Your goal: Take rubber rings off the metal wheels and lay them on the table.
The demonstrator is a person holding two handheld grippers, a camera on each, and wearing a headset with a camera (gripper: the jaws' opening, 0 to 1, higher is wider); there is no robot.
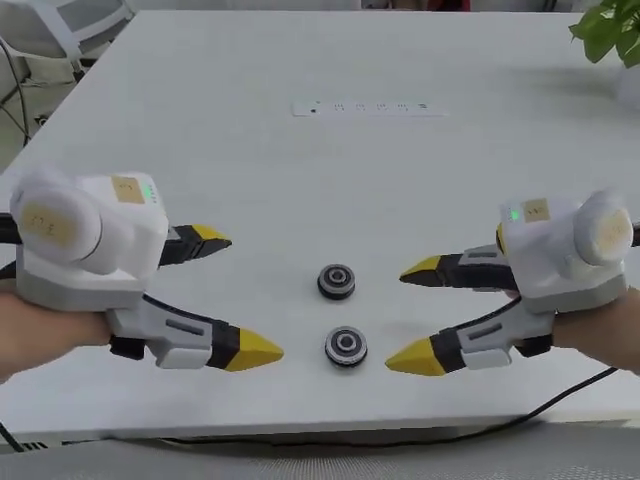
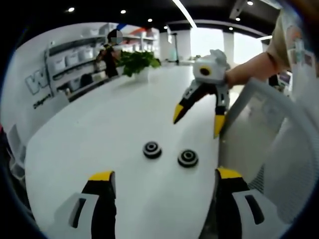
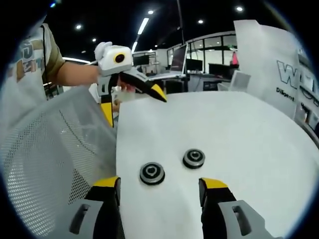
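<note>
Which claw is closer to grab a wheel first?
Probably the right gripper: its open jaws sit nearer the near wheel, almost framing it in its own view; the left gripper is farther back.

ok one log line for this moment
left gripper: open, empty | right gripper: open, empty | far wheel, near wheel: on table between grippers | rubber rings: not removed

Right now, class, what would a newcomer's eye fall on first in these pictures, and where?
Two small dark-rimmed wheels, the near wheel and the far wheel, sit close together near the front of the white table. The open, yellow-tipped left gripper and right gripper flank them, touching neither. A power strip lies farther back.
</note>
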